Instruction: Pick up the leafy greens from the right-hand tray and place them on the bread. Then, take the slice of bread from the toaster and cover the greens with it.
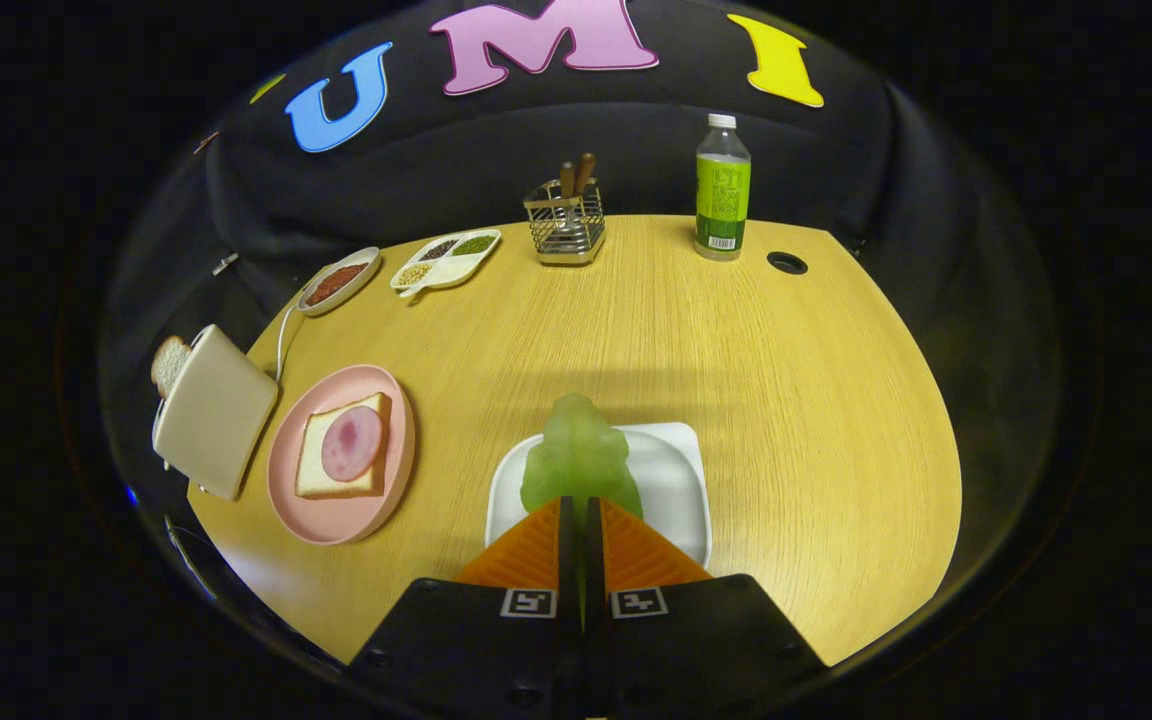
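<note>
Between gripper (576,510) jaws — one leafy greens (579,455)

Gripper-mounted fisheye, angled down over table (736,330)

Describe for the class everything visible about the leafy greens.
The leafy greens are one pale, translucent green piece with a lobed, ruffled outline, looking like soft plastic. It stands up between the gripper, whose orange jaws are closed on its lower edge, one on each side. Behind it lies the white tray; whether the leaf still touches it cannot be told.
</note>
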`<state>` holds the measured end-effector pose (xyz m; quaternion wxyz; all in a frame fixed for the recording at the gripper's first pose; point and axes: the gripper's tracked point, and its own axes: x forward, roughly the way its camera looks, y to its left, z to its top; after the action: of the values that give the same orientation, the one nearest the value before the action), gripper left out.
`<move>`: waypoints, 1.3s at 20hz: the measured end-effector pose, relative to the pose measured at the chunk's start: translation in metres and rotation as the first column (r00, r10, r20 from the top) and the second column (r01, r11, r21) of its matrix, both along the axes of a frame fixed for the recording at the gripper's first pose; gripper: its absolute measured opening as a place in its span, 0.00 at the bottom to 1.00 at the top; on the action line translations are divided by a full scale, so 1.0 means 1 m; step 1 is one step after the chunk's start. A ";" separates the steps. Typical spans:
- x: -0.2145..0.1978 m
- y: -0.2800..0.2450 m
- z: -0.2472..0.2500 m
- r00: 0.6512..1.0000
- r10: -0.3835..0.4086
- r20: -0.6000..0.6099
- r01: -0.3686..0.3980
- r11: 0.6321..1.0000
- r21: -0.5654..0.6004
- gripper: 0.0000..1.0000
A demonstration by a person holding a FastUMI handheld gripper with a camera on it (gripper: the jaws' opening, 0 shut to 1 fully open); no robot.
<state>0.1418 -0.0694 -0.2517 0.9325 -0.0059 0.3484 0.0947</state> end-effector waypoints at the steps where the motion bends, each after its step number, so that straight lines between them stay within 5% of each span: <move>1: 0.000 0.003 0.006 1.000 0.000 0.009 0.001 1.000 -0.004 0.05; 15: -0.017 0.115 0.107 0.990 0.071 0.119 -0.069 0.997 -0.024 0.05; 26: -0.018 0.217 0.074 0.986 0.162 0.038 -0.161 0.986 -0.041 0.05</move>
<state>0.1238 0.1478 -0.1779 0.9285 -0.0537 0.3291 0.1633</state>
